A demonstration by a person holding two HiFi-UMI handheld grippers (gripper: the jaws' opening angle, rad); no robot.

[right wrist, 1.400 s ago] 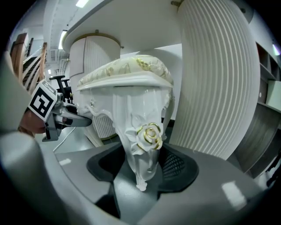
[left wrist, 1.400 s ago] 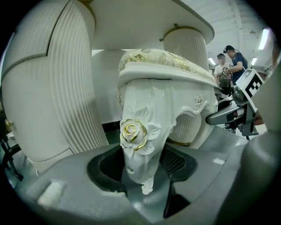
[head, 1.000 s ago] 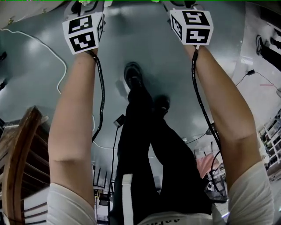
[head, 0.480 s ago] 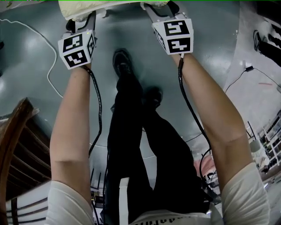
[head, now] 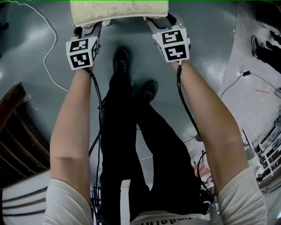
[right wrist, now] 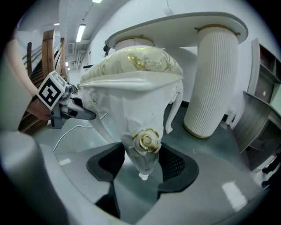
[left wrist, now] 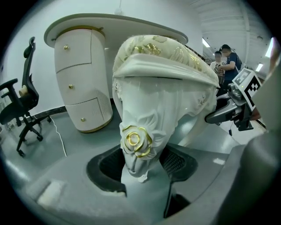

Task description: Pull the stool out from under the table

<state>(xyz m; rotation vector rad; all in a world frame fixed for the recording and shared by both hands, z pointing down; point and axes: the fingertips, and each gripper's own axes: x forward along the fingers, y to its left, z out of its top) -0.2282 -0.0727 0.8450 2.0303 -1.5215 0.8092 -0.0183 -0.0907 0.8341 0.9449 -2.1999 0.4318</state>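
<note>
Head view: stool [head: 118, 12], cream cushioned seat, at the top edge of the frame over bare grey floor [head: 35, 101]. The left gripper [head: 90, 30] and right gripper [head: 158, 24] reached under its near corners. A white cable [head: 48, 61] trailed at the left and a wooden chair [head: 13, 127] stood at the left edge, well apart from the stool. Left gripper view: gripper clamped on a white stool leg [left wrist: 137, 140] with a gold rose. The counter [left wrist: 109, 26] and its drawer pedestal [left wrist: 81, 83] stood behind, an office chair [left wrist: 22, 105] far left, with open floor between. Right gripper view: gripper clamped on a second rose-carved leg [right wrist: 145, 145]. The ribbed column [right wrist: 213, 83] under the counter top stood behind at the right, apart from the stool.
</note>
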